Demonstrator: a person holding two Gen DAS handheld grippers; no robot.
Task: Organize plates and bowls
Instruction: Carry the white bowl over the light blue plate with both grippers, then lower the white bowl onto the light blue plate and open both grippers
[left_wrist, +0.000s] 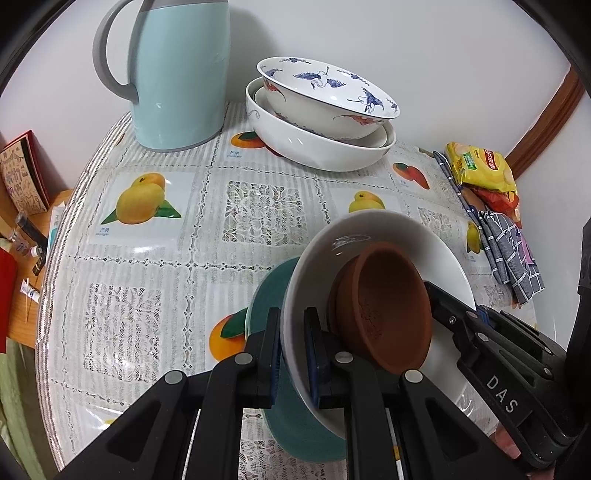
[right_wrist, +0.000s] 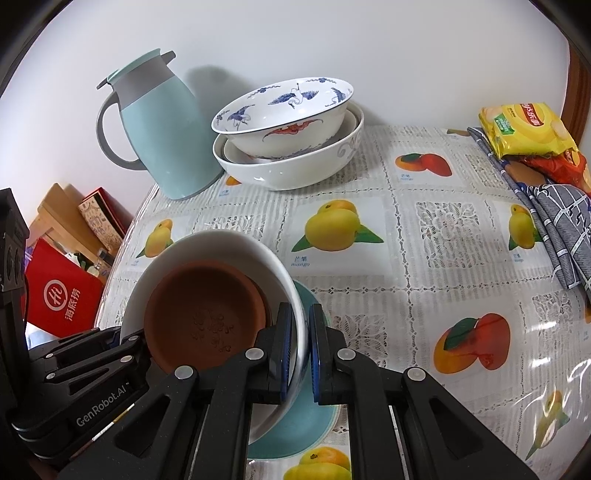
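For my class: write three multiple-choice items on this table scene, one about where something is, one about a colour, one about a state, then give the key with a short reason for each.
1. Where is the brown dish?
A. Inside the plain white bowl
B. On the snack bags
C. Beside the jug

2. What colour is the plate under that white bowl?
A. Red
B. Teal
C. Yellow

3. How is the white bowl held?
A. It lies untouched
B. One gripper holds it by its base
C. Both grippers are shut on its rim

Key:
1 A, the brown dish sits within the bowl's wall in both views.
2 B, a teal edge shows below the bowl.
3 C, the left gripper and the right gripper each have fingers on either side of the rim, on opposite sides of the bowl.
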